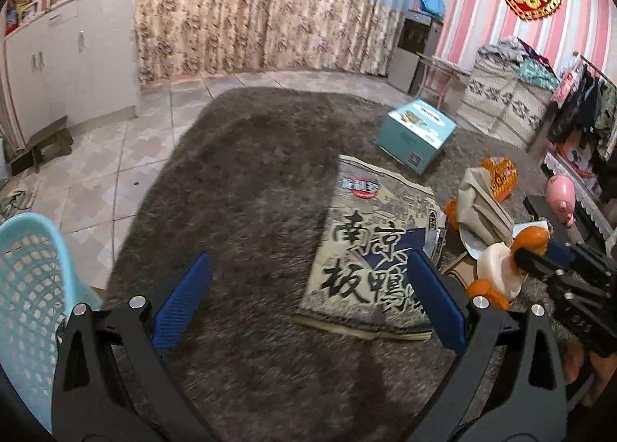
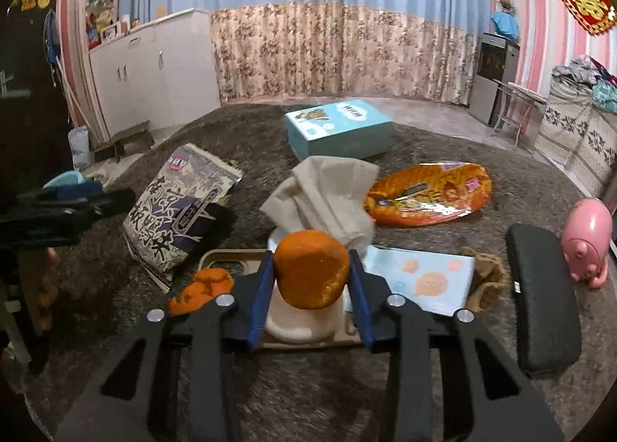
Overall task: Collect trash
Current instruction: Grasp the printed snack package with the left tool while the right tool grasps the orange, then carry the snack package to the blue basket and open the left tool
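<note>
While the basket [image 1: 31, 287] sits beside it, the left gripper [image 1: 308, 287] gapes.

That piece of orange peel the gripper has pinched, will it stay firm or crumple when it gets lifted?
The orange peel is a curved, hollow-looking shell, so it will probably flex rather than stay rigid. It looks thin and should be very light. The right gripper has its blue pads against both sides; a harder squeeze might fold or tear it, since its lower edge looks ragged.
</note>
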